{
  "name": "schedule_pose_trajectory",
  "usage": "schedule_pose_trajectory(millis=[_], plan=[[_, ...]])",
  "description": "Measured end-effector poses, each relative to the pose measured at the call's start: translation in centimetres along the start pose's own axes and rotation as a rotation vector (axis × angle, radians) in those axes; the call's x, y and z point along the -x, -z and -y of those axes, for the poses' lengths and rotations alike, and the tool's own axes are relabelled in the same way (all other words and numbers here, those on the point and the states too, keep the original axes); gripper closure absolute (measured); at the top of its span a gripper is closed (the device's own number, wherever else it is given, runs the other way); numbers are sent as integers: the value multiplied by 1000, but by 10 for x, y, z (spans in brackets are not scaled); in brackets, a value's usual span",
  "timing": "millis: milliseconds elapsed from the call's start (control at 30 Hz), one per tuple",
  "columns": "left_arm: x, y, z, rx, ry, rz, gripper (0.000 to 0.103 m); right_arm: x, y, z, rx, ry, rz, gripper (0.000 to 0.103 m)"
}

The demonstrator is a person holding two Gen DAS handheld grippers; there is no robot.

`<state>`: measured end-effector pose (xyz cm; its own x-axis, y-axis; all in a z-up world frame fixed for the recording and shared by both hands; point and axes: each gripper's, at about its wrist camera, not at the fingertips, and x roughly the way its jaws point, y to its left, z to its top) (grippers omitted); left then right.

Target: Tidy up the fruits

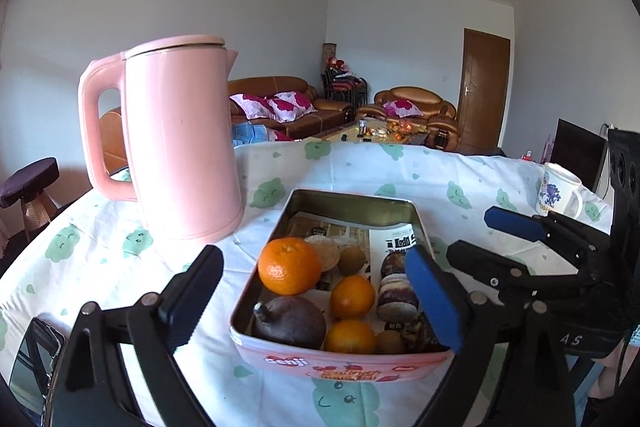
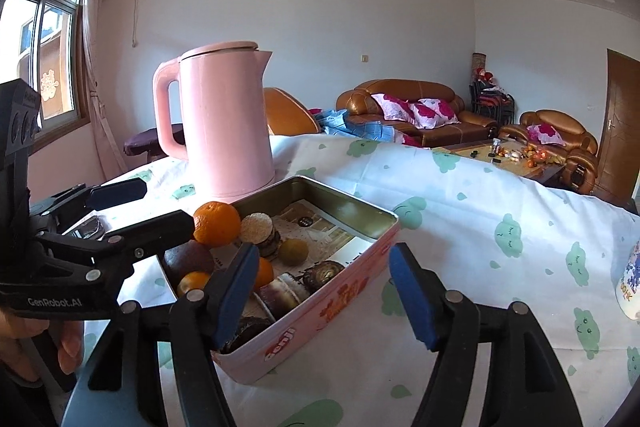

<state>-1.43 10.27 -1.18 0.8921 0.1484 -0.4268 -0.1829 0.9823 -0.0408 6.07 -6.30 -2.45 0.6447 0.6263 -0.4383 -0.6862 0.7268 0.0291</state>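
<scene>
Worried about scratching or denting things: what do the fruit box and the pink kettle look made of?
Fruit box: likely thin tin; its glossy gold inner walls reflect light and the rim looks rolled. Pink kettle: apparently matte plastic shell, evenly coloured with soft highlights; any inner lining is hidden.

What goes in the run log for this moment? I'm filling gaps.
left gripper: open, empty | right gripper: open, empty | oranges: in tin | kettle: beside tin
</scene>
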Motion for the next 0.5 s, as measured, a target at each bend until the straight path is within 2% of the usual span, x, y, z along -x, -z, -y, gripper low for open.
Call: schedule_pose_trajectory(millis=[233, 500], plan=[[8, -1, 11, -16, -8, 44, 4, 10, 0, 8, 11, 94, 38, 34], [9, 2, 15, -18, -25, 54, 4, 15, 1, 1, 82, 168, 66, 34]])
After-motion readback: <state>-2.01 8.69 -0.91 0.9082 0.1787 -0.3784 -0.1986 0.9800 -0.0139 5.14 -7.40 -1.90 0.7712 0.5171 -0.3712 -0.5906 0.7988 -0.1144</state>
